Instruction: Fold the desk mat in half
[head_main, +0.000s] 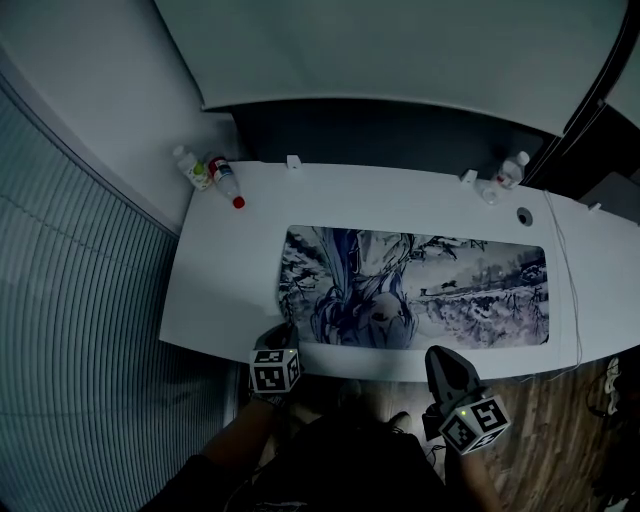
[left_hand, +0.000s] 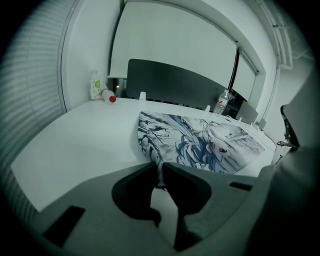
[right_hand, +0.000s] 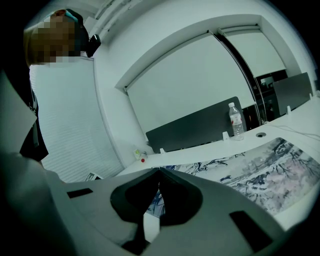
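The left gripper (left_hand: 161, 166) is pinching the near left corner of the mat (head_main: 440, 290), which is lying flat on the desk (head_main: 225, 270) and looking thin and floppy, so corners are where I'd be grabbing it. The right gripper (right_hand: 159, 171) is sitting jaws-together at the near edge, grip unclear. Bottles (head_main: 205, 172) are standing along the back of the smooth white top.

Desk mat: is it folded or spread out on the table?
Spread out: the desk mat lies flat on the table, whole print showing; left gripper pinches its near corner.
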